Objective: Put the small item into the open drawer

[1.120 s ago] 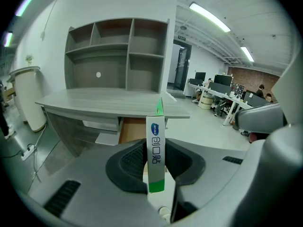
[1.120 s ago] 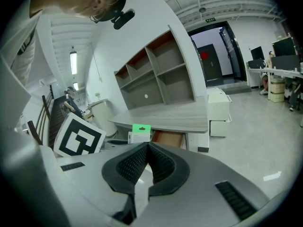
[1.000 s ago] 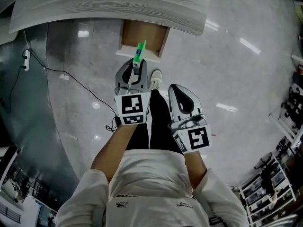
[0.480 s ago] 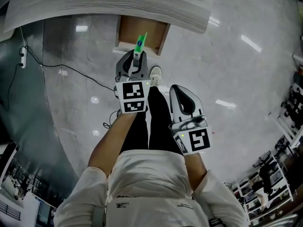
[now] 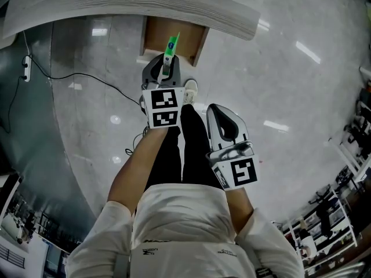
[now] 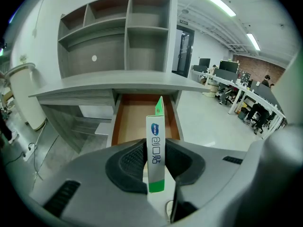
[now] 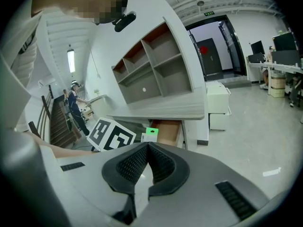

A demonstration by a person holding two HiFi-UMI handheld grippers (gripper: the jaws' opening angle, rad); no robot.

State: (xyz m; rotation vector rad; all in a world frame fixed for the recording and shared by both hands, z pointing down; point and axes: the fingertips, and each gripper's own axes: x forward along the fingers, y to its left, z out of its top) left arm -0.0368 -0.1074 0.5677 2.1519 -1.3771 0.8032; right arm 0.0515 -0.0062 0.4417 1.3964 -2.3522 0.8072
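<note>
Filling the top of the head view, the desk [image 5: 133,4] overhangs the drawer [image 5: 157,36], which stands pulled out with its brown floor bare, so the drop spot looks free. Shelving rises behind the desk (seen only from the gripper cameras).

Next in size come the two tools. The left gripper [image 5: 166,68] is stretched forward toward the drawer front, and I judge that it is doing the carrying because it is the nearer one. Its jaws stand a moderate way apart and are clamped on the box [image 6: 156,145], with the ribbed pads pressing its two flat faces. The right gripper [image 7: 147,148] hangs back beside the person's legs, probably to keep out of the way. Its jaws meet at the tips with nothing between them.

The box is slim, white with green ends, and is gripped low down, so most of its length juts ahead of the jaws. That seems meant to let the free end go in first. It is above the floor, its tip at the drawer's front edge, and is not yet inside.
</note>
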